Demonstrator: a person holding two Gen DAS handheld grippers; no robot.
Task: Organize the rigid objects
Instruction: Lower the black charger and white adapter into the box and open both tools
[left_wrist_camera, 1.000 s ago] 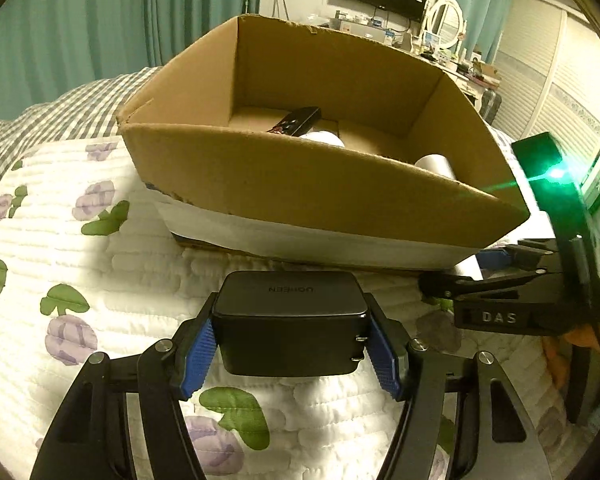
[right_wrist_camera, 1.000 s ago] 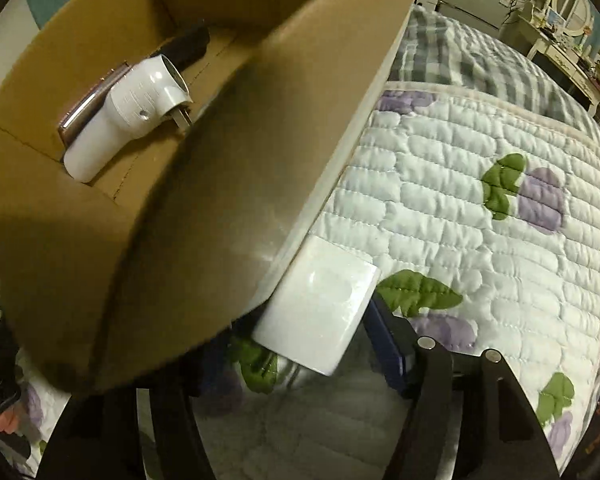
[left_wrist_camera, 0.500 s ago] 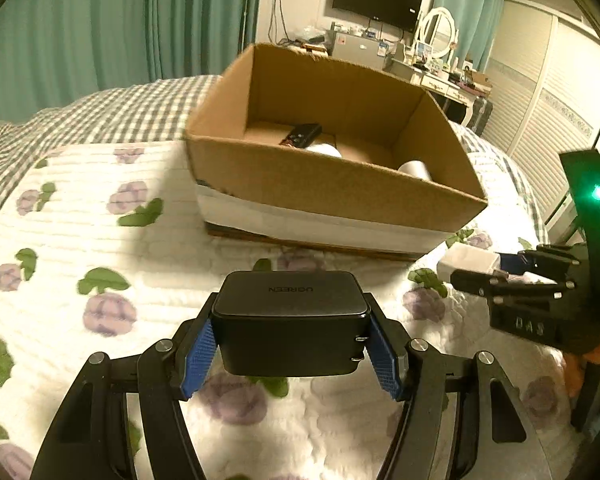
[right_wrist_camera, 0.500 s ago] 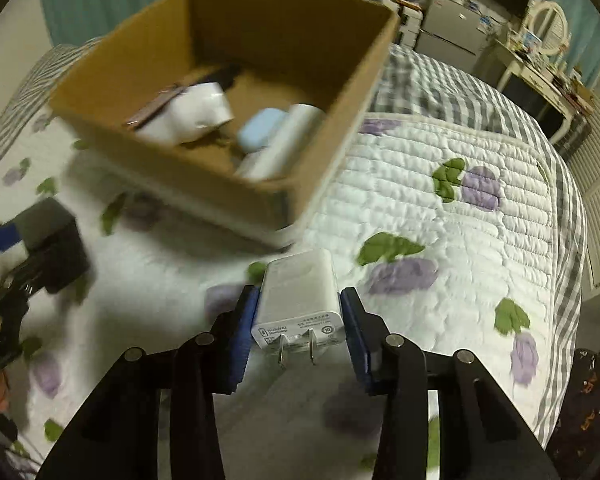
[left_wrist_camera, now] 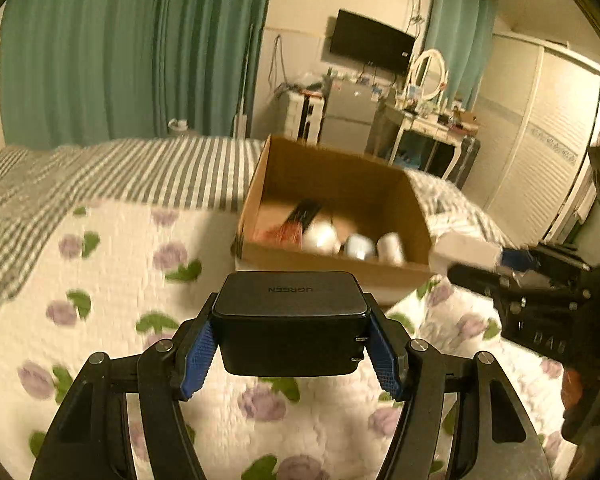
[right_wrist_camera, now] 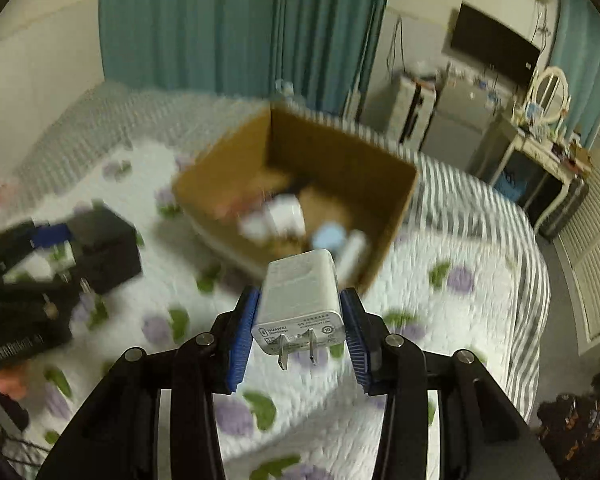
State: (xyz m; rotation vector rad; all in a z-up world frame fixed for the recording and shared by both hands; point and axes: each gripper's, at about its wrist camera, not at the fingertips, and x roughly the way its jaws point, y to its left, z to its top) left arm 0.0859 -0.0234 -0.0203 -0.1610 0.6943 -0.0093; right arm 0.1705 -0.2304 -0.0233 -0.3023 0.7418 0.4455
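Note:
My left gripper (left_wrist_camera: 292,354) is shut on a black UGREEN charger (left_wrist_camera: 292,320) and holds it above the quilt. My right gripper (right_wrist_camera: 298,334) is shut on a white plug charger (right_wrist_camera: 300,300), prongs toward the camera. Both are raised and short of the open cardboard box (left_wrist_camera: 380,192), which also shows in the right wrist view (right_wrist_camera: 340,160). The box holds several white and pale blue items and a dark flat one. The right gripper shows at the right of the left wrist view (left_wrist_camera: 520,280); the left gripper shows at the left of the right wrist view (right_wrist_camera: 60,256).
The box sits on a white quilt with purple flowers (left_wrist_camera: 100,300) over a grey striped bed cover (left_wrist_camera: 140,168). Teal curtains (left_wrist_camera: 140,52), a dresser with a mirror (left_wrist_camera: 424,80), a wall TV (left_wrist_camera: 372,42) and white closet doors (left_wrist_camera: 548,140) lie beyond.
Both grippers have risen and pulled back from the box, each carrying its charger. The box now looks smaller and farther, with its contents visible from above.

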